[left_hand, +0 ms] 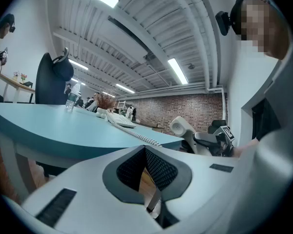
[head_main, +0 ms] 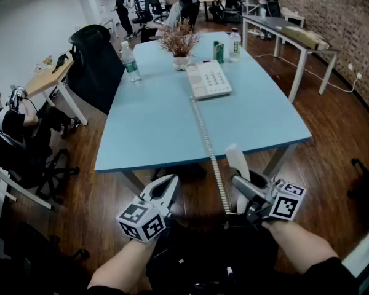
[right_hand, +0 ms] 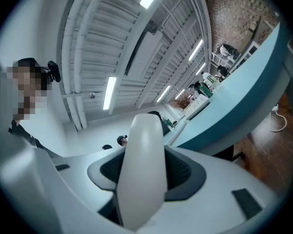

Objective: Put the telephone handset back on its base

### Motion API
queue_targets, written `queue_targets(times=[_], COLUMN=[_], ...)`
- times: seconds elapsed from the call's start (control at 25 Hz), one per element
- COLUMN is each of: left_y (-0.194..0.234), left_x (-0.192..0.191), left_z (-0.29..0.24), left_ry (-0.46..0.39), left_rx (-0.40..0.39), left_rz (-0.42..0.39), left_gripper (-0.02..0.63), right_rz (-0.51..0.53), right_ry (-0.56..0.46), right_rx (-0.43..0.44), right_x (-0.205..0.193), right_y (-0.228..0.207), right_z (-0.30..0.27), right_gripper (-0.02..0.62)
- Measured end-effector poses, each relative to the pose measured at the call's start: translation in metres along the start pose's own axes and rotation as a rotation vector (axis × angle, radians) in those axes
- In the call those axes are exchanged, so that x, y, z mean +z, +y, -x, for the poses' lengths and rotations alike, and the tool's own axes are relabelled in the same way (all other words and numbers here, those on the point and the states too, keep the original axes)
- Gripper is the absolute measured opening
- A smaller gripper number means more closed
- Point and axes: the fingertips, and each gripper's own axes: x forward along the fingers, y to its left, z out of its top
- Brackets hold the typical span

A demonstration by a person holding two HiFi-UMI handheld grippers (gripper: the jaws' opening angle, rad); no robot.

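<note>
Your right gripper [head_main: 238,183] is clamped on the handset [head_main: 237,160]: smooth off-white plastic, rounded, standing upright between the textured dark pads [right_hand: 185,169]; it sits out past the near edge of the matte pale-blue table [head_main: 141,128], over plank wood floor [head_main: 332,146], well apart from the base [head_main: 208,80]; the base is a flat white slab with a keypad, near the table's far middle; a springy coiled cord [head_main: 204,131] runs straight from base to handset; your left gripper [head_main: 168,180] is clenched on nothing, mesh-patterned pads [left_hand: 158,167] meeting at the tips; only the head view shows base, cord and both grippers together; the left gripper view alone shows the handset's round earpiece end [left_hand: 178,126]; the right gripper view gives just its smooth back [right_hand: 144,169]
</note>
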Motion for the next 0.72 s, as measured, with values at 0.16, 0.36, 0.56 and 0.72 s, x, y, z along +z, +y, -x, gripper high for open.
queue_targets(times=[0.16,0.36,0.56,0.72], left_y=[-0.001,-0.0024,0.0023,0.0045], left_x=[-0.0036,-0.0025,-0.0022,-0.005], left_z=[0.0004,0.0008,0.0014,0.0042], left_ry=[0.004,0.006,0.004,0.006], left_rx=[0.0,-0.01,-0.001,0.009], left_rz=[0.01,0.022,0.03,0.028], left_gripper=[-0.003,-0.003,-0.003,-0.003], right_rz=[-0.005,-0.023,-0.034,-0.032], right_ry=[0.004,-0.006,0.001,0.008], right_rx=[-0.005,-0.007,-0.008,-0.011], right_x=[-0.0005,0.0017,-0.0005,-0.0041], right_y=[-0.0032,-0.0032,-0.0057,-0.0059], right_z=[0.0019,0.0057,0.0029,0.0039], right_gripper=[0.233,0.233,0.233,0.233])
